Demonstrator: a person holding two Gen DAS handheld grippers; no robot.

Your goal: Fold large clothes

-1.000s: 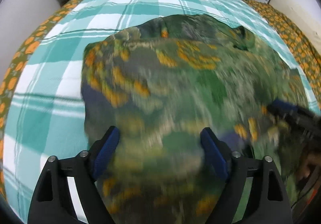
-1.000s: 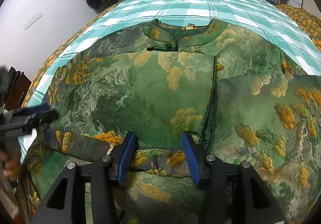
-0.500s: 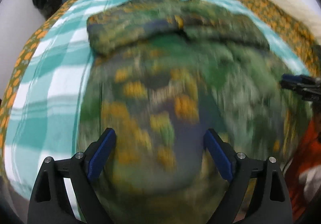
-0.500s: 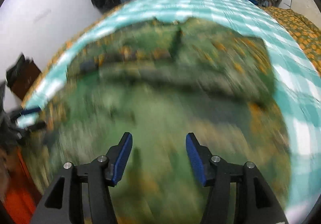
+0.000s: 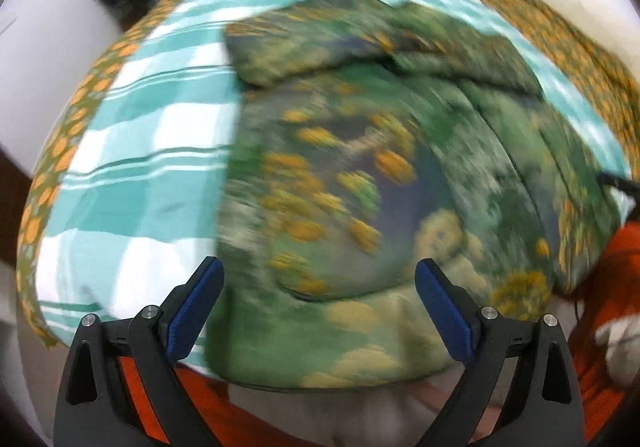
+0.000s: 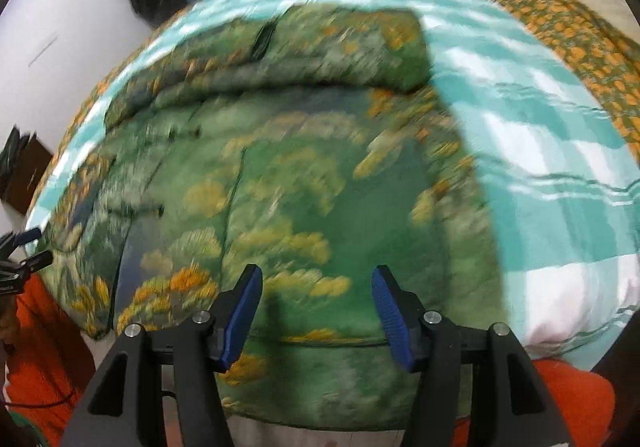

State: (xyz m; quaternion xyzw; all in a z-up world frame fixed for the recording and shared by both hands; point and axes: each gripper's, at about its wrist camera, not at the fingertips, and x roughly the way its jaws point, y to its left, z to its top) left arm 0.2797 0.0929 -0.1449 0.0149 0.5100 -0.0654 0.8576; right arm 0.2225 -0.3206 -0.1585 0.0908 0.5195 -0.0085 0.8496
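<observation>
Green floral garment (image 5: 360, 207): lies on bed's teal checked sheet (image 5: 152, 175), far part folded into a thick band, near hem draping over the bed edge. Left tongs (image 5: 318, 295) and right tongs (image 6: 316, 299): released, spread wide, grasping nothing. Views blurred.

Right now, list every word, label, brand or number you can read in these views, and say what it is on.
None: both views are motion-blurred, and no lettering shows on the green printed garment, the teal checked bedspread, the left gripper or the right gripper.
</observation>
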